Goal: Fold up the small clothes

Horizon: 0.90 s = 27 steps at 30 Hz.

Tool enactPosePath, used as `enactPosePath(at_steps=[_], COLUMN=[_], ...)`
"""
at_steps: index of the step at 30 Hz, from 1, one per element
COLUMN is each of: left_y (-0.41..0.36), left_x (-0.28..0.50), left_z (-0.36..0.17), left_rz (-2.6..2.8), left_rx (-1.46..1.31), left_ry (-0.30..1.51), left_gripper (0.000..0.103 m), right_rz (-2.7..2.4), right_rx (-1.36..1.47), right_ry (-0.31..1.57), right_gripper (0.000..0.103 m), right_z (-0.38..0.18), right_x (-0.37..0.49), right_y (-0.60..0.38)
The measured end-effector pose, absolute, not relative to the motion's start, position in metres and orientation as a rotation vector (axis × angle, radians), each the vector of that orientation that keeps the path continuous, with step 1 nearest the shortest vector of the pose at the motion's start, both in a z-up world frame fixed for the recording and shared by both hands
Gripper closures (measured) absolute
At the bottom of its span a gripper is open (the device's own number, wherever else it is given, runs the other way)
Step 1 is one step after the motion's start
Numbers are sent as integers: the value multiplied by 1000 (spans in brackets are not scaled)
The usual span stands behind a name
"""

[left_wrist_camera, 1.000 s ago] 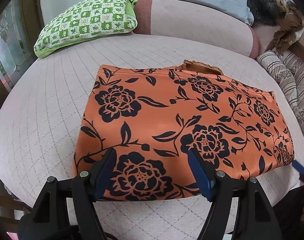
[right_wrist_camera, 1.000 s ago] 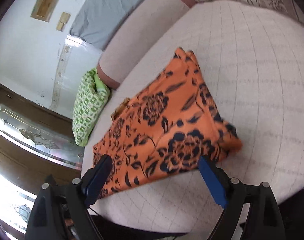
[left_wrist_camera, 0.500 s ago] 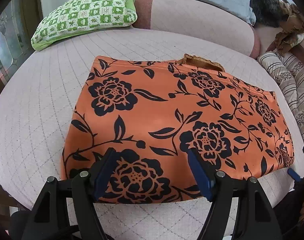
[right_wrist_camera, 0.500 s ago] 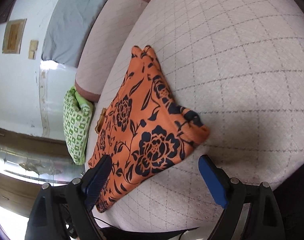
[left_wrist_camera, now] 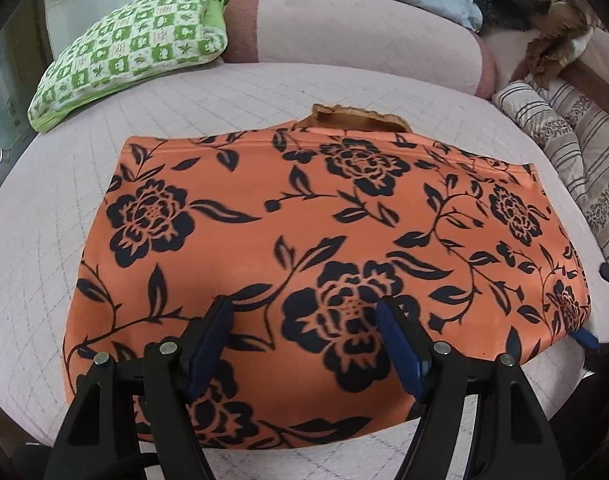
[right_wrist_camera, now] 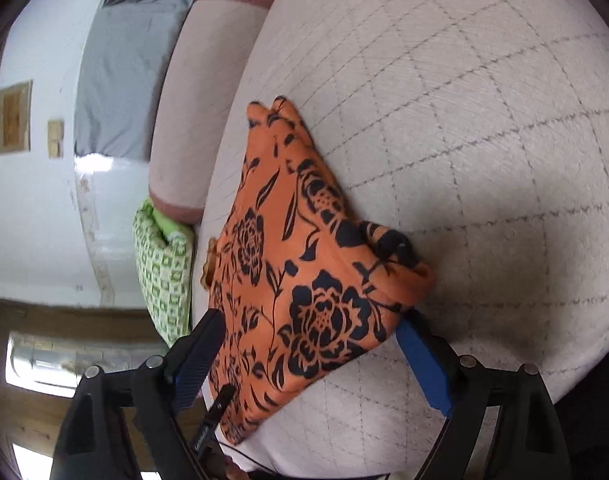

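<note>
Behind the orange garment [left_wrist_camera: 328, 240] lies a green pillow [left_wrist_camera: 136, 44]; both grippers' jaws gape apart.

No brand, number or sign can be read. A thin black part [right_wrist_camera: 212, 420] near the bottom edge of the right wrist view carries small white lettering, too blurred and small to make out.

Both grippers sit low with jaws spread wide: the left gripper [left_wrist_camera: 304, 340] pointing level, the right gripper [right_wrist_camera: 310, 348] rolled sideways.
</note>
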<state>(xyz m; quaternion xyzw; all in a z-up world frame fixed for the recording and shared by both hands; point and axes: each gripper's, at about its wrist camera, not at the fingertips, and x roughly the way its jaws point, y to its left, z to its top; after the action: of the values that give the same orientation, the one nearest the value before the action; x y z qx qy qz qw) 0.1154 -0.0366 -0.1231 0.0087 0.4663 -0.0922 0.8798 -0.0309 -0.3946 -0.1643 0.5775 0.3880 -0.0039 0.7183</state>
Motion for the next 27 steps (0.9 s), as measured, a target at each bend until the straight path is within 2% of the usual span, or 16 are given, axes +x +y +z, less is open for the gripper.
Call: enactPosePath(at_steps=[1,3,4,7,8,9,11,12,13,15,16,17,22,25,27], left_y=[-38,-38,-37,-37,-38,-40,-47,-50,-49,-48,-48,-47,-49,-48,-48], left_x=[115,115,115,115,116,120,131,137,136,137,138,138,133,134,135], left_z=[-122,-119,-116,-105,-104,-107,-123,-133,-135,-133,-133,-134,-139,-139,-139], left_rz=[-196,-194,-191,-187,-179,-165,-168,-171,-171,-169,-171,-172,-172,-174,-179], left_rx=[20,27,30,35,40,56,93,119,120,108,103,100,119,108,104], left_ry=[971,961,951,903,894,900,976,1020,1007,989,992,990,958,957,962], left_gripper=[29,29,29,28,24,20,19,19,19,19,19,19,17,16,16], right_rz=[-14,-24,-40,-58,-72,-90,-116,-91,-85,-67,-73,-90,-28,57,72], right_rx=[1267,1245,1237,1087,1041,1009,1009,1039,1045,1002,977,944,846,787,737], right_ry=[852,842,832,775,779,801,968,992,971,950,935,914,836,894,999], right_gripper=[33,79,92,92,92,92,88,88,80,55,33,29,29,29,34], right_z=[-162,-158,-156,-129,-125,-127,-157,-163,-157,-134,-123,-111,-82,-99,-125], right_x=[-28,-23,-22,-24,-24,-24,-18,-19,-22,-27,-30,-33,9,73,120], right_y=[-394,-394,-396,-389,-385,-383,-379,-380,-384,-392,-397,-404,-434,-438,-436])
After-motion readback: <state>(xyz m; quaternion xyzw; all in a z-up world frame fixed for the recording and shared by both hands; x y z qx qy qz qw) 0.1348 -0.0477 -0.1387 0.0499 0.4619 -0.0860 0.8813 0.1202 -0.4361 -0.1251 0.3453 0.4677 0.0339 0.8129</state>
